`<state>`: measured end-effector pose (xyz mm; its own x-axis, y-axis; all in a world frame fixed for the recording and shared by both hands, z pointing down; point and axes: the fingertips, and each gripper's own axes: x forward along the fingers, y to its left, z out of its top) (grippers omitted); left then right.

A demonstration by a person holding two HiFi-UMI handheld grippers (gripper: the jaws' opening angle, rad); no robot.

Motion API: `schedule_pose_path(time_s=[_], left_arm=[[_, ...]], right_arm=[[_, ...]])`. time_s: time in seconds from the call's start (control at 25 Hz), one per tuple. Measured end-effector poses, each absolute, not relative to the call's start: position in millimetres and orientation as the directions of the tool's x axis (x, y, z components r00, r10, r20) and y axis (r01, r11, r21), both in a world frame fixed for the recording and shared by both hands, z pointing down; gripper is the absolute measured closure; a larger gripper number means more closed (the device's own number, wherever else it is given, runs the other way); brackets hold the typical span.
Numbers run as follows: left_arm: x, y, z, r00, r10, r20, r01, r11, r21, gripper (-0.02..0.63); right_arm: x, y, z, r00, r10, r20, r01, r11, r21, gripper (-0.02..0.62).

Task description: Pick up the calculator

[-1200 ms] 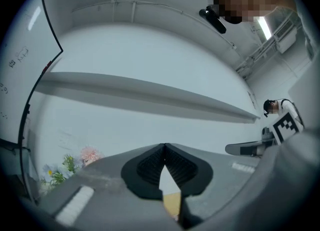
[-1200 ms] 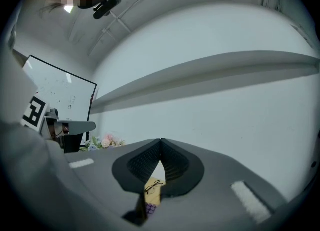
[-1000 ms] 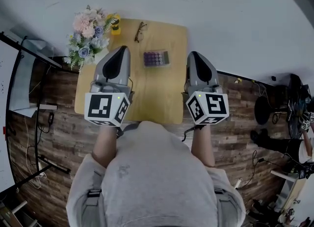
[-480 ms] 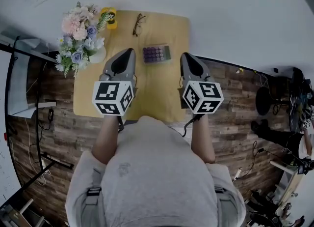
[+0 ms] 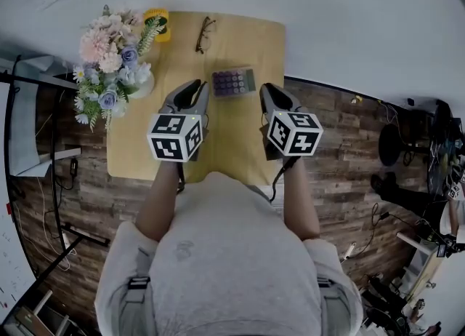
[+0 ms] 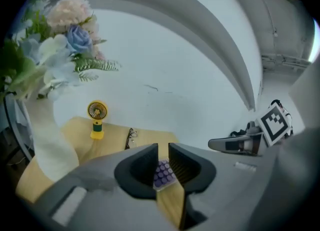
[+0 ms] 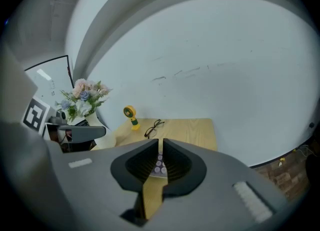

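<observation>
**Two grippers descend on either side of the calculator**

The left gripper (image 5: 195, 87) and the right gripper (image 5: 267, 89) now flank the calculator (image 5: 233, 81), which lies flat and untouched on the pale wooden table (image 5: 247, 145), toward its far half. A second ago both grippers stood higher and loomed larger in the head view, with their tips level with the calculator or just beyond it. They have since sunk toward the tabletop and drawn inward, and their marker cubes look smaller and sit closer together. Whether either tip touches the wood cannot be told.

Both pairs of jaws are opening and so far stand only a narrow slit apart. The left gripper (image 6: 163, 161) holds nothing; the purple keys of the calculator (image 6: 163, 173) show through its gap, lying on the table farther ahead. The right gripper (image 7: 160, 158) is likewise empty, with the same keys (image 7: 159, 166) framed beyond its slit.

Nothing on the table has shifted. The calculator keeps its place, the eyeglasses (image 5: 204, 34) lie beyond it near the far edge, the small yellow fan (image 5: 156, 23) stands at the far left corner, and the vase of flowers (image 5: 109, 58) is on the left side.
</observation>
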<state>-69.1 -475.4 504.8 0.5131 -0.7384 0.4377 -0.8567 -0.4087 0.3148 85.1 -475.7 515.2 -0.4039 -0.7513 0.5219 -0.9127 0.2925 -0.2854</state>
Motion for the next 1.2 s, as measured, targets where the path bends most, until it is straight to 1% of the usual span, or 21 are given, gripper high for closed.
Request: schedule_pose_path(time_s=[0.32,0.48,0.76,0.88,1.0,1.12,1.2], left_arm=[[-60,-485,556,0.550,-0.646,0.530,-0.833,-0.381,0.401,0.496],[-54,-486,582,0.568,-0.598,0.565,-0.819,-0.345,0.458,0.456],[-47,-492,613,0.571,-0.564,0.596,-0.810,-0.268,0.522,0.397],[-43,-495,620,0.573,-0.554,0.604,-0.806,-0.246,0.539,0.390],[-41,-499,629,0.572,-0.542,0.616,-0.804,-0.226,0.549,0.368],[-39,-501,637,0.573,-0.530,0.625,-0.802,-0.207,0.561,0.366],[-38,-503,641,0.572,-0.528,0.628,-0.801,-0.194,0.567,0.352]], right_arm=[[90,-496,561,-0.390,-0.686,0.615,-0.919,0.246,-0.309,0.519],[89,-500,581,-0.394,-0.655,0.645,-0.917,0.228,-0.328,0.489],[93,-509,605,-0.392,-0.619,0.681,-0.916,0.195,-0.350,0.459],[93,-512,615,-0.393,-0.599,0.698,-0.916,0.188,-0.354,0.449],[92,-517,623,-0.393,-0.583,0.711,-0.916,0.186,-0.354,0.442],[93,-521,631,-0.391,-0.569,0.724,-0.918,0.178,-0.355,0.425],[93,-523,635,-0.391,-0.561,0.729,-0.917,0.169,-0.362,0.414]])
